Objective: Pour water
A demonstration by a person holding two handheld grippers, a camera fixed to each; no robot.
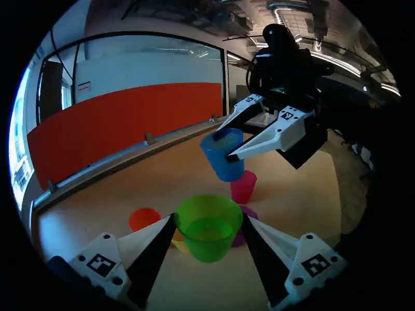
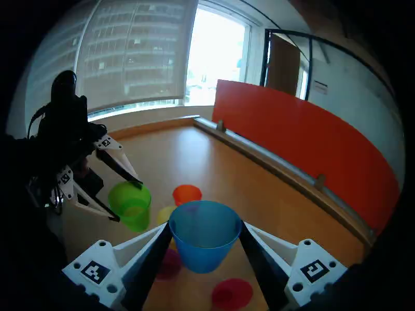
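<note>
**left gripper view**
- left gripper point(image 1: 207, 224): at 6 o'clock, both fingers clamped on the sides of the green cup point(image 1: 207, 250), just under its rim.
- green cup: upright with its mouth level. What looks like water point(image 1: 208, 228) lies in it, and I judge the level hold is there to stop a spill.
- right gripper point(image 1: 228, 146): at 1 o'clock, raised off the table point(image 1: 295, 207), its fingers pressed on the blue cup point(image 1: 222, 161) from both sides.
- blue cup: in the air beyond the green cup and leaning a little. Its contents are hidden from here.
- spare cups: the pink cup point(image 1: 244, 187) is at 1 o'clock of the green cup and the orange cup point(image 1: 143, 217) at 9. The yellow cup point(image 1: 180, 244) and purple cup point(image 1: 245, 230) are partly hidden behind it. All stand on the table, left out of the pour.

**right gripper view**
- right gripper point(image 2: 205, 228): at 6 o'clock, gripping the blue cup point(image 2: 203, 254) on two sides.
- blue cup: upright, mouth open to the camera. I cannot tell whether it holds water.
- left gripper point(image 2: 127, 201): at 9 o'clock, pinching the green cup point(image 2: 130, 207), which is held clear of the table point(image 2: 218, 160).
- below: the orange cup point(image 2: 187, 194) and yellow cup point(image 2: 165, 212) lie between the two held cups. The pink cup point(image 2: 231, 293) sits at 6 o'clock.

**step**
- judgement: both cups are lifted and brought near each other, but the pour has not yet begun.
</note>
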